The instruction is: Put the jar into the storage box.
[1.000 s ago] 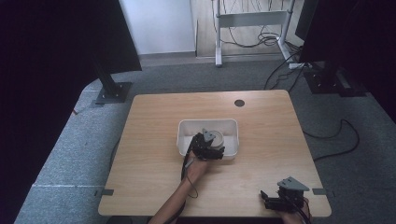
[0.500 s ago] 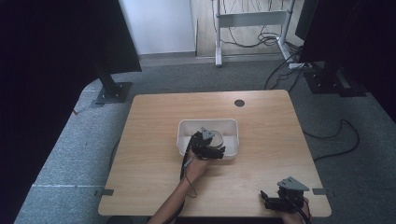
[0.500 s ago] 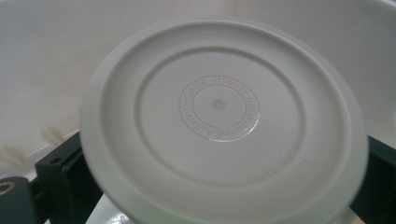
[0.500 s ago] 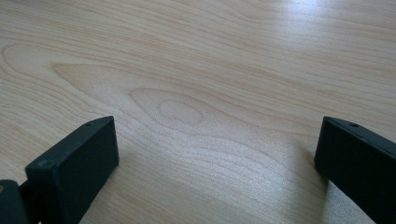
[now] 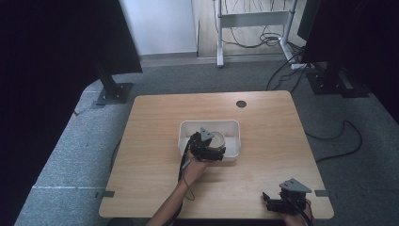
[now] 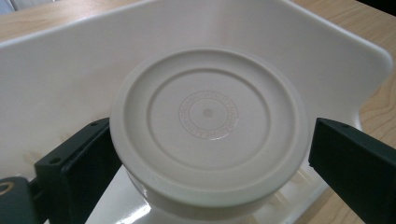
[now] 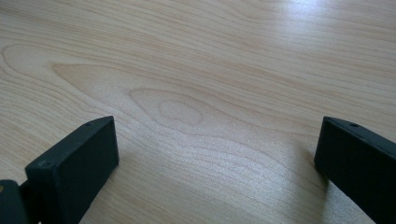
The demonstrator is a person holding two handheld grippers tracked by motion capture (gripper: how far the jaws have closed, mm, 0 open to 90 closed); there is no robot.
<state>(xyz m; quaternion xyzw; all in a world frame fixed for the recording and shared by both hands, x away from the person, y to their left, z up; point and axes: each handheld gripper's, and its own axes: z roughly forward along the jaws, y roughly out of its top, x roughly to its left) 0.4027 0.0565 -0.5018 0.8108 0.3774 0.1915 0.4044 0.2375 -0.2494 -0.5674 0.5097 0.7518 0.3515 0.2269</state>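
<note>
Lettering runs in a raised ring around the centre of the round lid (image 6: pixel 208 122), but it is too small and faint to read. That cream lid has concentric ridges and a thick rim, and it sits on a pale container inside the white tray (image 5: pixel 232 127), which lies near the middle of the wooden table (image 5: pixel 263 179). The left gripper (image 5: pixel 205 147) reaches over the tray's near edge with its jaws spread to either side of the lid; the left jaw is at the rim, the right jaw stands a little apart from it. The right gripper (image 5: pixel 285 201) rests near the table's near right corner, jaws wide apart over bare wood grain.
</note>
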